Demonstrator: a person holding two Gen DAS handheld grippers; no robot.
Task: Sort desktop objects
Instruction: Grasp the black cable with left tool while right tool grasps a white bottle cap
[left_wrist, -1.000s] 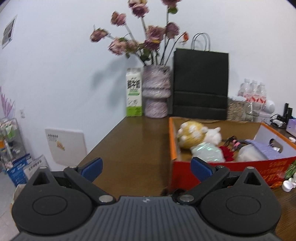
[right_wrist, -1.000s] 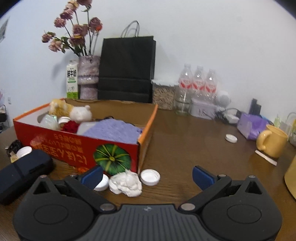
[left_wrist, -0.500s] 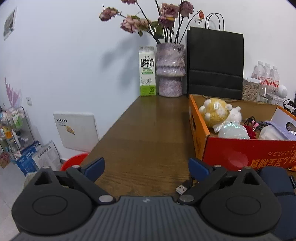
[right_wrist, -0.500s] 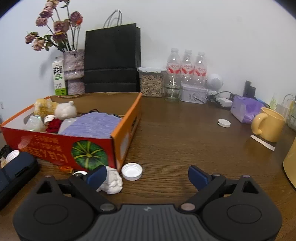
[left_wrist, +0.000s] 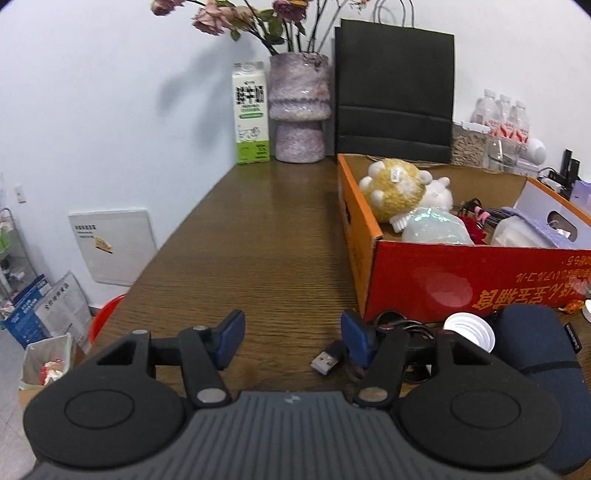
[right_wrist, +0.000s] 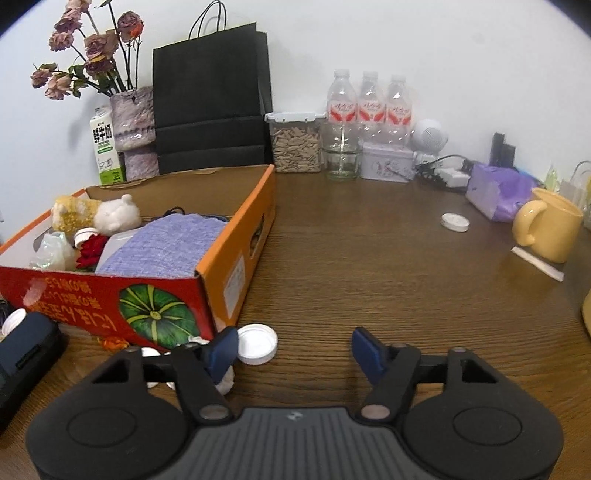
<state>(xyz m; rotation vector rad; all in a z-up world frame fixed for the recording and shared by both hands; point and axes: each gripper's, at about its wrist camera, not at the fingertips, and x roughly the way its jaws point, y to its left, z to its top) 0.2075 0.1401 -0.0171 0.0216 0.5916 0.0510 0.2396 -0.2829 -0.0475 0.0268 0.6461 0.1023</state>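
Box (left_wrist: 443, 280) on bench (left_wrist: 258, 240), part-filled with plush, cloth. Loose bits by its near wall: cable (left_wrist: 327, 360), caps (right_wrist: 257, 343), dark pouch (left_wrist: 535, 354). Left claw (left_wrist: 293, 341) now lower, nearer cable; fingers apart, empty. Right claw (right_wrist: 291, 350) closer to cap; fingers apart, empty. Likely lining up next pickups; sorting unfinished.

Both cameras sit low over the worktop (left_wrist: 258, 236), looking forward along their tools toward the back wall; the left view stands near the box's (left_wrist: 461, 284) left front corner; the right view is near its right front corner; both share the box (right_wrist: 229, 258), black bag (left_wrist: 393, 92) and vase (right_wrist: 133, 125).
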